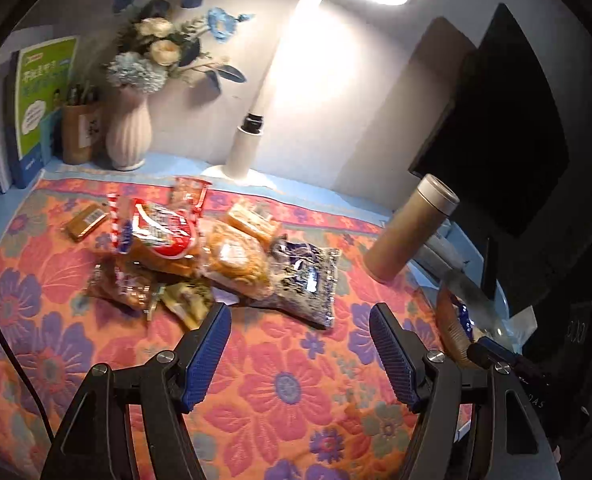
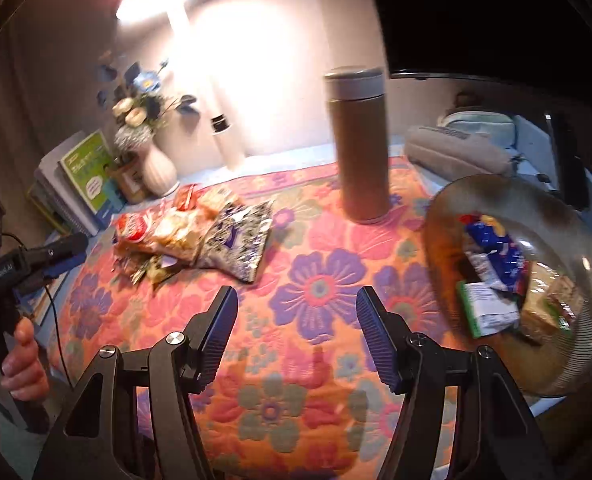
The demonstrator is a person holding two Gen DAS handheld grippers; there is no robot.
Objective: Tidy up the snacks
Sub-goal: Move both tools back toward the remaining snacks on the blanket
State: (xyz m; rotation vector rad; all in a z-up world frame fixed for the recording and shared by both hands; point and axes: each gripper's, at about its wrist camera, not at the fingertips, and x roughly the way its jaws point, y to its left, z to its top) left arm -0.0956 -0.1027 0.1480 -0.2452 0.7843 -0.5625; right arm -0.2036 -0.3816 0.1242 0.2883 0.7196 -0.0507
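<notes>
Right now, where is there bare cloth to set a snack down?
Free: the cloth between the snack pile, flask and glass bowl, right ahead of both open grippers. Crowded: the pile itself and the back-left corner around the vase.

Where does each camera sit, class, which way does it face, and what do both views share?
Left wrist: on the left gripper, jaws open and empty, facing the pile of crinkly snack packets on the orange floral cloth; the right gripper's black tip pokes in at the right edge.
Right wrist: on the right gripper, also open and empty, facing the cloth beside the amber glass bowl; the person's hand grips the left gripper at far left.
Shared: packets, tall bronze flask, white ribbed vase, white desk lamp.
</notes>
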